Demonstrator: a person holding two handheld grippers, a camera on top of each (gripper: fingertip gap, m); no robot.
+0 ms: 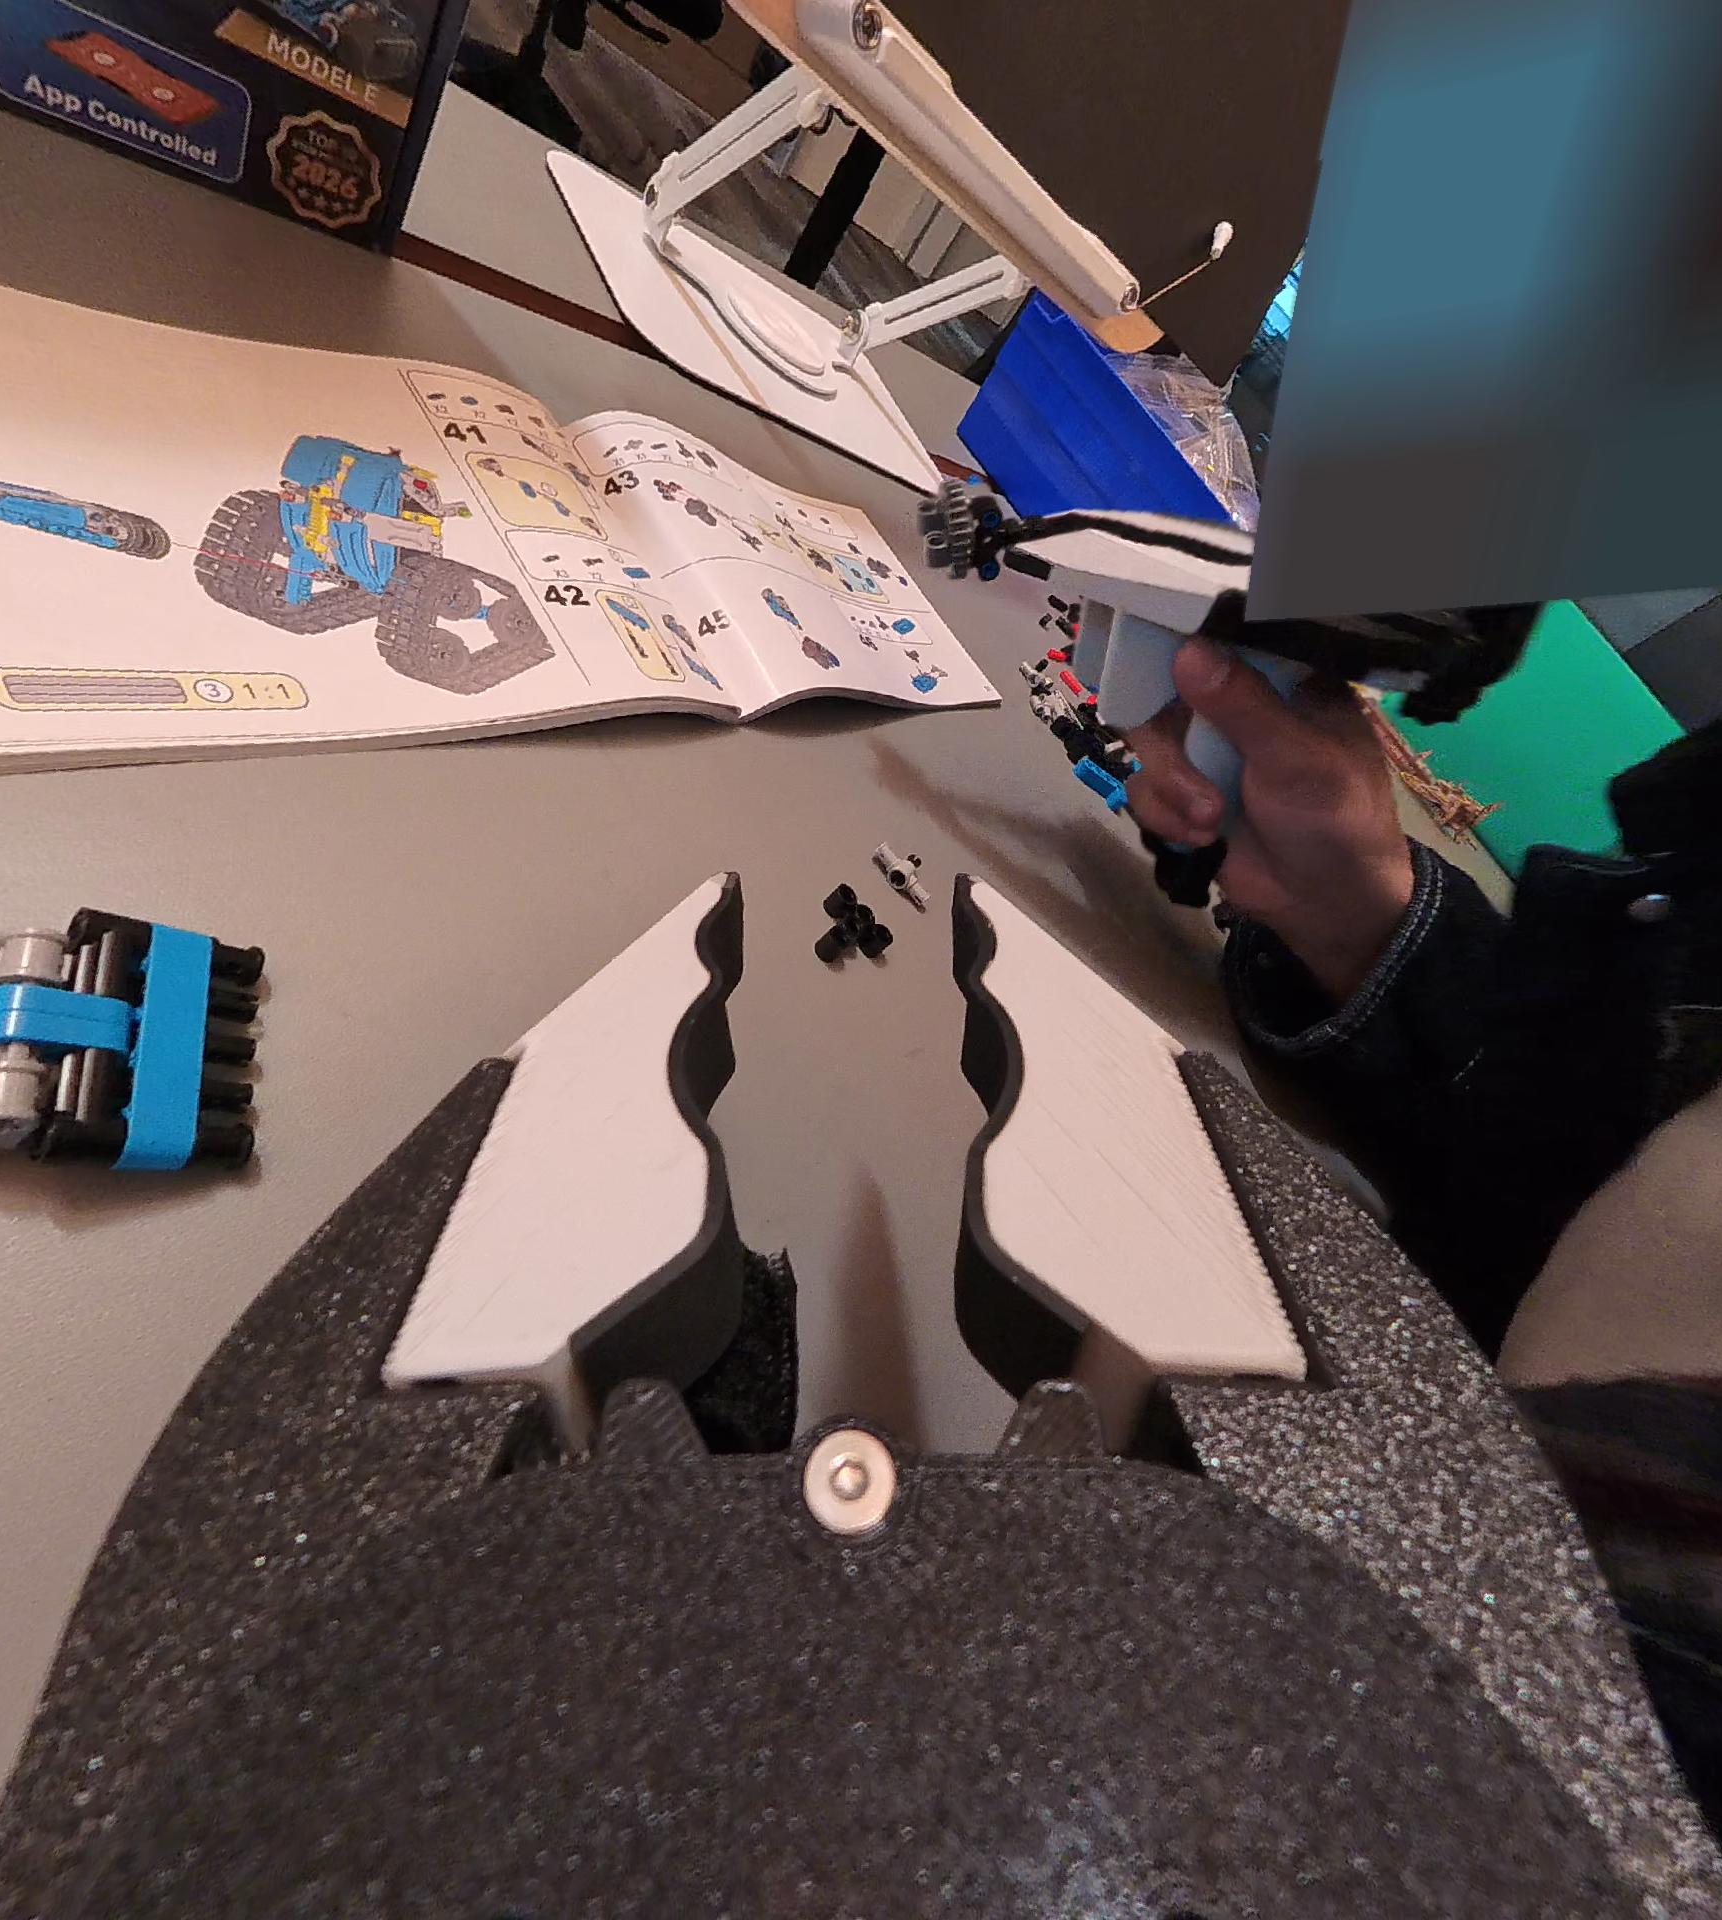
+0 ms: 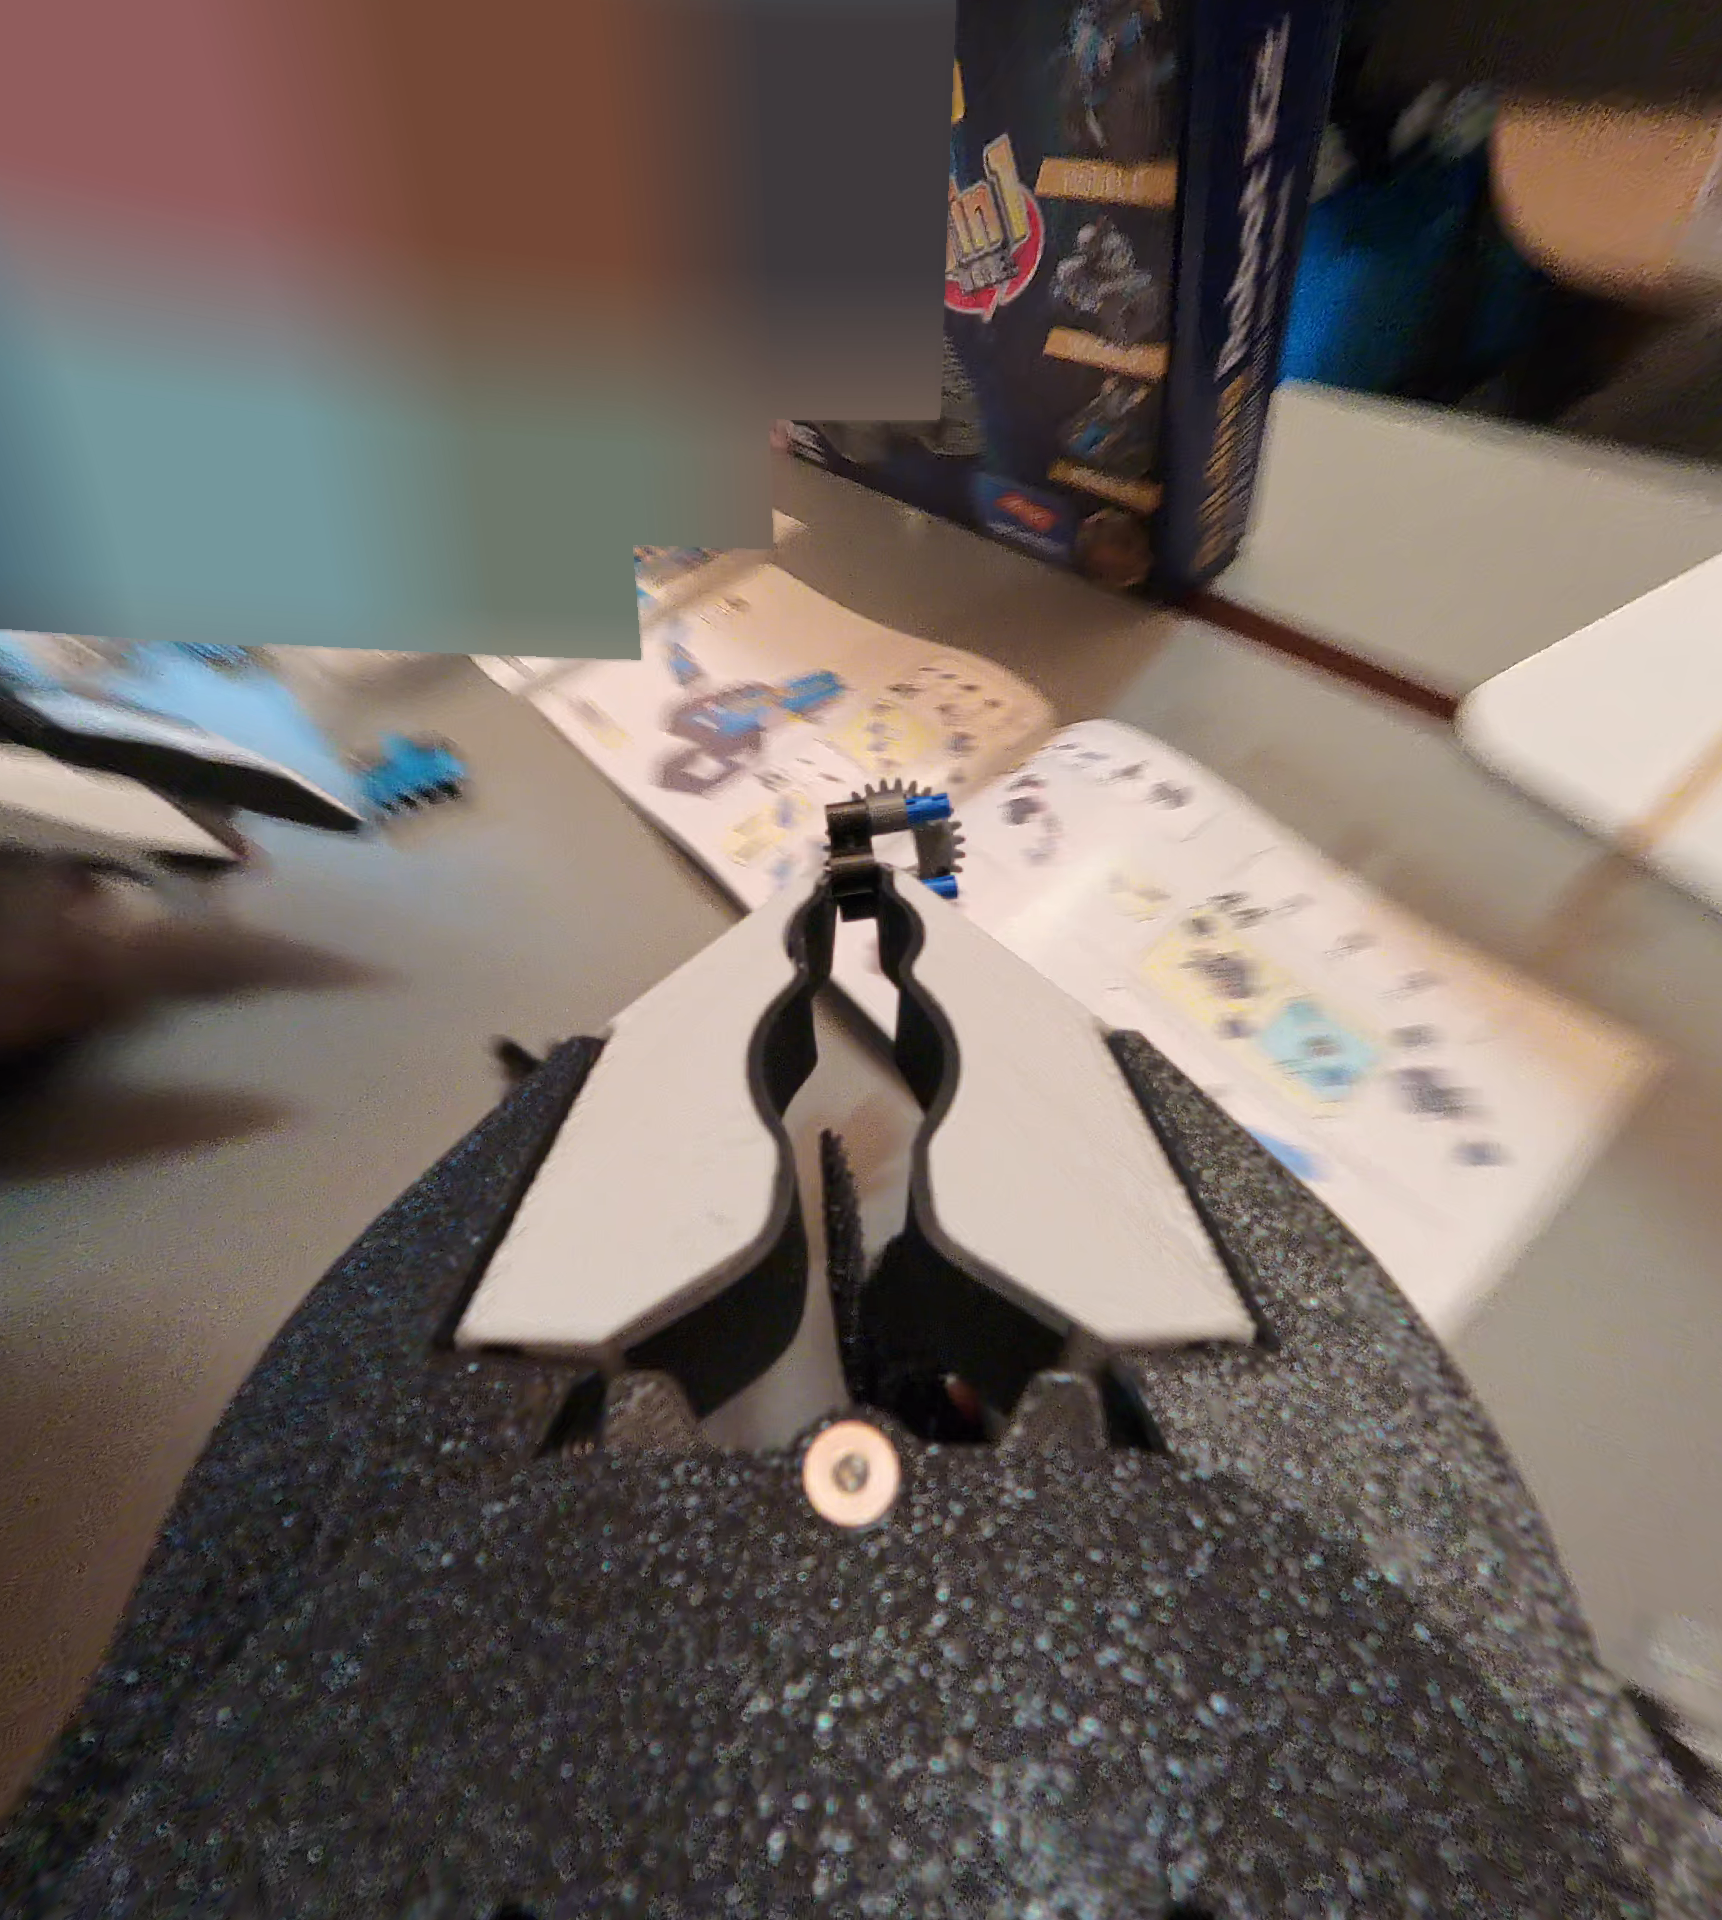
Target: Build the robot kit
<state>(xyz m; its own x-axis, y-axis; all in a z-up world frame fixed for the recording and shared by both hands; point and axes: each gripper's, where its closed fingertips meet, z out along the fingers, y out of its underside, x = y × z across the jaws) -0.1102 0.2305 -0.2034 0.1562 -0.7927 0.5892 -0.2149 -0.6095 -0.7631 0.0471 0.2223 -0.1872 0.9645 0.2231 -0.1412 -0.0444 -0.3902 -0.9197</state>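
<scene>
My left gripper [image 1: 846, 883] is open and empty, low over the grey table [image 1: 421, 831]. Just beyond its tips lie a small cluster of black connector pieces [image 1: 854, 925] and a small grey pin piece [image 1: 901, 873]. A blue, black and grey brick assembly [image 1: 104, 1044] lies on the table to its left. My right gripper [image 2: 859, 894] is shut on a small gear assembly [image 2: 893, 826] of grey gears, a black connector and blue pins, held above the open instruction booklet [image 2: 1200, 935]. The same assembly [image 1: 961, 530] shows in the left wrist view, up in the air at the right.
The open booklet [image 1: 369, 561] lies at the back left. A dark product box [image 1: 161, 104] stands behind it. A white stand [image 1: 784, 312] and a blue bin [image 1: 1075, 436] sit at the back. Loose small parts [image 1: 1075, 696] lie near the hand [image 1: 1283, 790] holding the right gripper. The grippers' ends are close to 15 cm from one another. The small grey pin piece [image 1: 901, 873] lies around 11 cm away from my right fingertips.
</scene>
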